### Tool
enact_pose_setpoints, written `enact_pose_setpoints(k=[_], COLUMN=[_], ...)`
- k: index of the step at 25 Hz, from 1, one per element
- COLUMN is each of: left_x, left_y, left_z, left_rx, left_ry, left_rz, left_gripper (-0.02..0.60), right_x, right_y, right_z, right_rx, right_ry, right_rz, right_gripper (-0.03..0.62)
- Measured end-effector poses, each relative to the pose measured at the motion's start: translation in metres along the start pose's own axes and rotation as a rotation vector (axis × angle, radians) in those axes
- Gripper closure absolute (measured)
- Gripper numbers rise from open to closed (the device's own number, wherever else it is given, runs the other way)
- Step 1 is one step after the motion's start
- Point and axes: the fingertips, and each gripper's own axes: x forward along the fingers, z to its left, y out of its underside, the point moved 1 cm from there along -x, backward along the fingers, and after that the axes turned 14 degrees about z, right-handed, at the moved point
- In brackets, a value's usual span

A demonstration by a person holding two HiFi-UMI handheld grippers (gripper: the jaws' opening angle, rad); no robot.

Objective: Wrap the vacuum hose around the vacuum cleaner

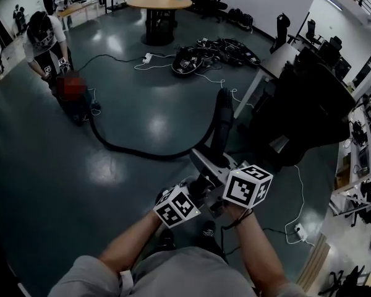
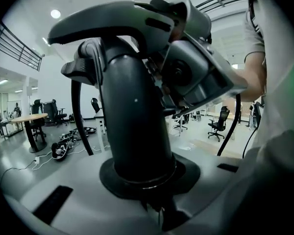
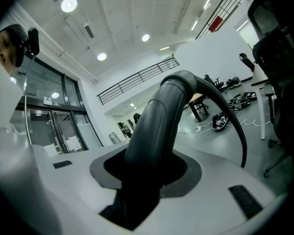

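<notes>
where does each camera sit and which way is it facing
Head view: on the head, steeply down at black hose and red vacuum cleaner; forearms, left hand-held gripper, right hand-held gripper show.
Left gripper view: on that gripper, along its jaws at the hose; arm at right.
Right gripper view: on that gripper, up the hose toward the ceiling; sleeve at left.
Shared: both hold the hose between their jaws.

Both bare forearms reach forward from the lower edge of the head view. The left forearm (image 1: 133, 243) angles inward and the right forearm (image 1: 258, 252) runs nearly straight. The left gripper (image 2: 146, 177) and right gripper (image 3: 143, 177) sit side by side, marker cubes uppermost. Each gripper's jaws are closed round the vacuum hose (image 1: 222, 116), which fills the gap between them.
</notes>
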Motion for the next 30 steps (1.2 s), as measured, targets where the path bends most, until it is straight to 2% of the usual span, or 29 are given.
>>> enact_pose_setpoints(k=[7, 12, 14, 18, 21, 26, 30], left_x=[-0.003, 0.004, -0.001, -0.015, -0.016, -0.028, -0.039], left_y=[-0.004, -0.007, -0.014, -0.036, -0.052, -0.093, -0.124], left_z=[0.024, 0.036, 0.045, 0.071, 0.086, 0.095, 0.097], left_rx=[-0.017, 0.004, -0.017, -0.086, -0.11, -0.09, -0.075], left_ry=[-0.089, -0.153, -0.18, -0.213, -0.245, -0.297, -0.319], left_rz=[0.05, 0.11, 0.119, 0.088, 0.057, 0.024, -0.007], left_gripper=[0.506, 0.514, 0.515, 0.518, 0.518, 0.52, 0.523], right_x=[-0.008, -0.033, -0.05, -0.076, -0.081, -0.079, -0.058], right_y=[-0.004, 0.001, 0.003, 0.02, 0.041, 0.065, 0.07], right_z=[0.002, -0.011, -0.019, -0.049, -0.069, -0.061, -0.06], right_rx=[-0.114, -0.103, -0.101, -0.139, -0.199, -0.346, -0.365], right_ry=[-0.169, -0.358, -0.423, -0.452, -0.471, -0.581, -0.624], right_rz=[0.086, 0.099, 0.114, 0.173, 0.214, 0.246, 0.251], right_gripper=[0.416, 0.413, 0.413, 0.413, 0.414, 0.414, 0.414])
